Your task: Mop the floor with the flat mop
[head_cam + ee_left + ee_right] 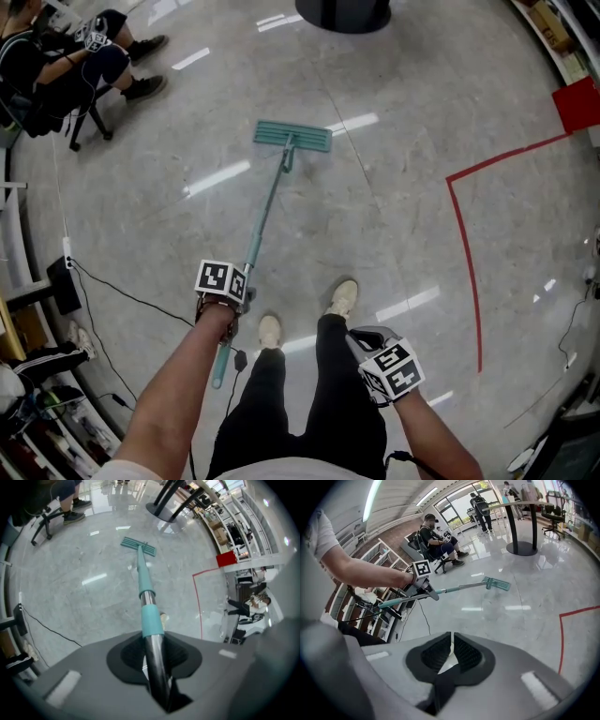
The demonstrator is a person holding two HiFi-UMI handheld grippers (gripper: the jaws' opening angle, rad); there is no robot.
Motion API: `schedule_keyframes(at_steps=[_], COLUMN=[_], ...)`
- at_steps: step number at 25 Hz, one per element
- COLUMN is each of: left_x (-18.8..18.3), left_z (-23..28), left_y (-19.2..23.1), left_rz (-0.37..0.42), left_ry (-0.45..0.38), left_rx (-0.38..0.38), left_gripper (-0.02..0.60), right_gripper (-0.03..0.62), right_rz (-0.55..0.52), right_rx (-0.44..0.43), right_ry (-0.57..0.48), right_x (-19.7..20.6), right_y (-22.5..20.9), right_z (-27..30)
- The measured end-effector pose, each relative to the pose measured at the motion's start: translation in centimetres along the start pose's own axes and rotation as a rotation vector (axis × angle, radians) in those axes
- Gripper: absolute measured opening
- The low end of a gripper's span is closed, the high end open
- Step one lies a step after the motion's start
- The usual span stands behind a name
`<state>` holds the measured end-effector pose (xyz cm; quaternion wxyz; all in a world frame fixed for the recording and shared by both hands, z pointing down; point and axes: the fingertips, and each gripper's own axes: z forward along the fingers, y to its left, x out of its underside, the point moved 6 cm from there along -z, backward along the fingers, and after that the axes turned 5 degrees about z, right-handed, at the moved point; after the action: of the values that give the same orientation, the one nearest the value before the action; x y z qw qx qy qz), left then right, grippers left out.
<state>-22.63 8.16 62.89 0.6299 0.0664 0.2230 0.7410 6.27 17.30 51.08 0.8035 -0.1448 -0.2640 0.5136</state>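
Glossy grey stone floor (403, 187) here, red tape line (466, 246) on the right of the head view, a seated person (56, 70) upper left. Your flat mop (270, 202) has its teal head (292, 136) lying on the floor at upper centre, with the pole (146, 592) slanting back toward you. Your left gripper (153, 654) is clamped on the pole's dark section, just below a teal collar (151, 619). Your right gripper (451, 654) is pressed together on nothing, low right beside your leg.
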Motion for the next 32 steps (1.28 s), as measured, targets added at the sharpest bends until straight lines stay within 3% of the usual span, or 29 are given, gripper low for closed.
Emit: schedule_keyframes(at_steps=[8,15,19,26,32], left_x=[-7.5,-10.5,-11.9,-11.7,-7.6], left_z=[-0.3,-0.5,-0.6,-1.2,-3.0], left_y=[-1.2,-1.8,-1.7,-1.8,-2.0], left_rz=[0.028,-0.010,0.000,-0.051,-0.014], left_ry=[0.009,-0.010,-0.008,-0.054,-0.091], left_rx=[-0.014,-0.004,-0.044,-0.035,-0.024], left_gripper=[0.094,0.091,0.087,0.084,0.086], right_gripper=[0.021,0.021,0.021,0.021,0.021], right_rz=[0.055,0.089,0.096,0.082,0.078], right_rx=[0.018,0.036,0.040,0.032,0.038], right_ry=[-0.027,-0.040,-0.044,-0.050,-0.070], right_x=[0.2,0.9,1.2,1.3,1.5], right_y=[-1.6,-3.1,-3.7,-2.9,-1.6], right_z=[-1.4,-2.6,-2.7,-2.2,-1.7])
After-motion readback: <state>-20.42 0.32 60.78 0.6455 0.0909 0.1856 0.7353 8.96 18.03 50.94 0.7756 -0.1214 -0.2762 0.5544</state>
